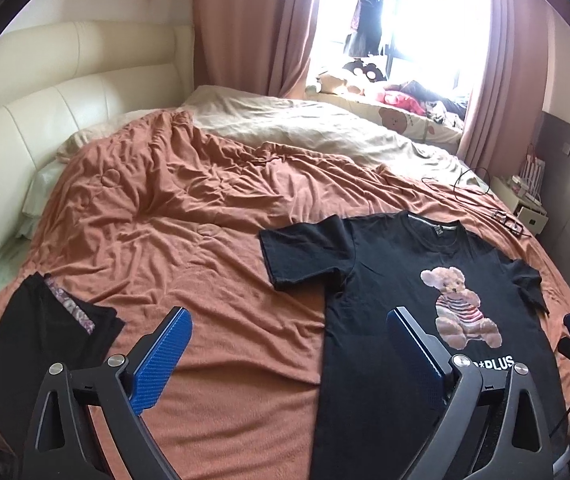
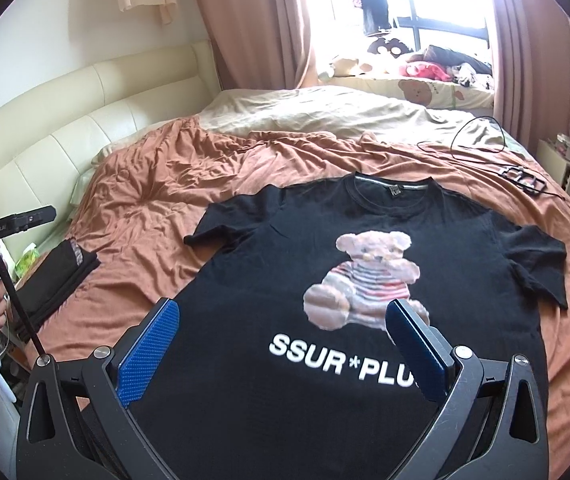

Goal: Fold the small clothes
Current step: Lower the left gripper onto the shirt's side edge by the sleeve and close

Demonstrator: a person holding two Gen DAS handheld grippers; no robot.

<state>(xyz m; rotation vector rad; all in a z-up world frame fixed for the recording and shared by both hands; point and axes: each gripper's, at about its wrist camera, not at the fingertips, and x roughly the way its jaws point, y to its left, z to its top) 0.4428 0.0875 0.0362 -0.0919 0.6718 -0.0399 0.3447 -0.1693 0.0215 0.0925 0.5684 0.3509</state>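
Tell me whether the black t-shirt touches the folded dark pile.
Apart. The left wrist view shows bare orange blanket between the black t-shirt and the folded dark pile.

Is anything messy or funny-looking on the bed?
Nothing is spilled or torn. The black T-shirt lies flat, front up, not yet folded. The orange blanket under it is very wrinkled, and a black cable with dark glasses sits loose on the far corner.
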